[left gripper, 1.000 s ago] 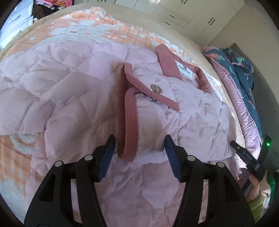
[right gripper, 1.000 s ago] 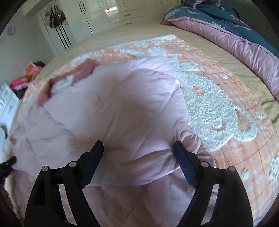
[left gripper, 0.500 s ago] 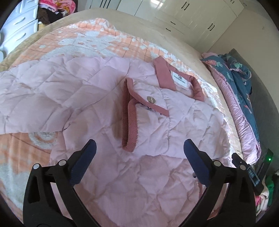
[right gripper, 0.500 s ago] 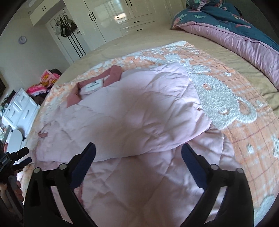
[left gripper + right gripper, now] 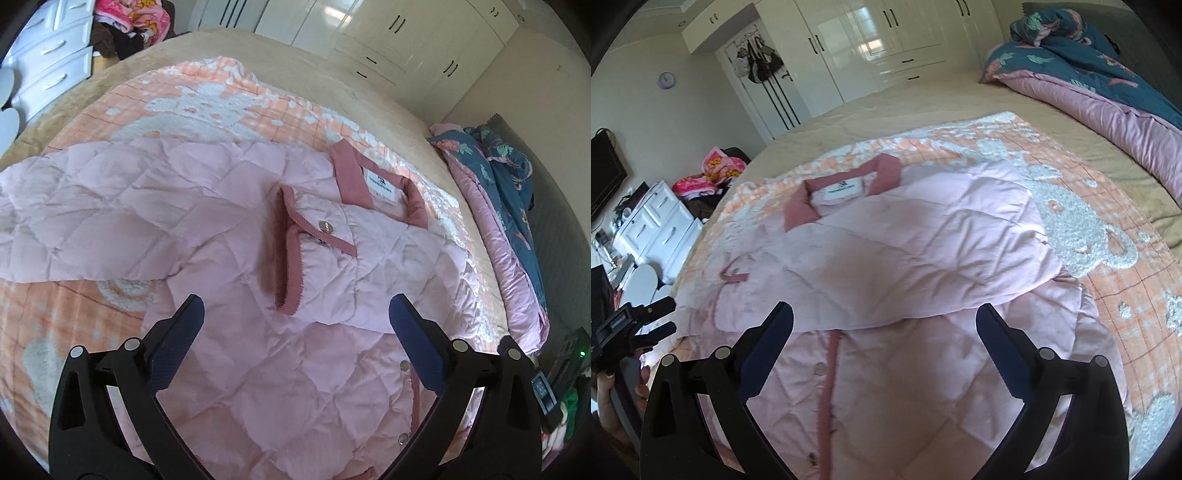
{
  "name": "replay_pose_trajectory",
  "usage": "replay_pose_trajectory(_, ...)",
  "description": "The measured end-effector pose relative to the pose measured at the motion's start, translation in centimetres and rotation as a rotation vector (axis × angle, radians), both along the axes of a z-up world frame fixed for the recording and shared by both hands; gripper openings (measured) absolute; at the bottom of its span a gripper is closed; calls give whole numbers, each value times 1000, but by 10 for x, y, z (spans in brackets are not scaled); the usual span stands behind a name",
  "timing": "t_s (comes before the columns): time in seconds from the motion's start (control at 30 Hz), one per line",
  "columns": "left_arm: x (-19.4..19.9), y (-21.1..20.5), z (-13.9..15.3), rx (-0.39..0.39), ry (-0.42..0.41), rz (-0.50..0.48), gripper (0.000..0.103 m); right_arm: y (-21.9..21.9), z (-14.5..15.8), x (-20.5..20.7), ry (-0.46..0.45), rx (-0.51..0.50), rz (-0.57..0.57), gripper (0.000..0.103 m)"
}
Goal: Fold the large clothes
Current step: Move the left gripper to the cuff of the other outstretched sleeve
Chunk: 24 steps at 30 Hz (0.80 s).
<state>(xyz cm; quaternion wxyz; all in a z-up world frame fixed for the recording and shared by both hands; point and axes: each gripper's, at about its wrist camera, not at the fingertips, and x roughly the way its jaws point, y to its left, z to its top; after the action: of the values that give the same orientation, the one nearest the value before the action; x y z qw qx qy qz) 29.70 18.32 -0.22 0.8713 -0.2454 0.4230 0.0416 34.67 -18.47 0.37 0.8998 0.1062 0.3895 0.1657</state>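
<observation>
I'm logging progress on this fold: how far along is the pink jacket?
Done: one sleeve of the pink quilted jacket is folded across the chest, cuff lying below the collar. In hand: nothing; the left gripper and right gripper hover over it, jaws wide open. Left: the other sleeve lies spread out over the blanket, and the body is not folded up.

My left gripper [image 5: 293, 314] and right gripper [image 5: 884, 317] both hang with fingers spread wide above the pink jacket [image 5: 229, 229], touching nothing. Open blanket [image 5: 1108, 266] lies to my right of the jacket. The rolled duvet [image 5: 1108, 96] blocks the far edge; drawers [image 5: 653, 229] crowd the left.
</observation>
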Motion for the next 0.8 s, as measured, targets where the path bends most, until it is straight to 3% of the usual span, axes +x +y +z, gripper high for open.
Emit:
replay_pose_trajectory(0.43,-30,37,23,15,-48,92,94,71,47,-8,-76,-2,124,99)
replay_pose_trajectory(0.8,-68,95,26,31,-54,256,94,130,70,-19,-116,8,229,99)
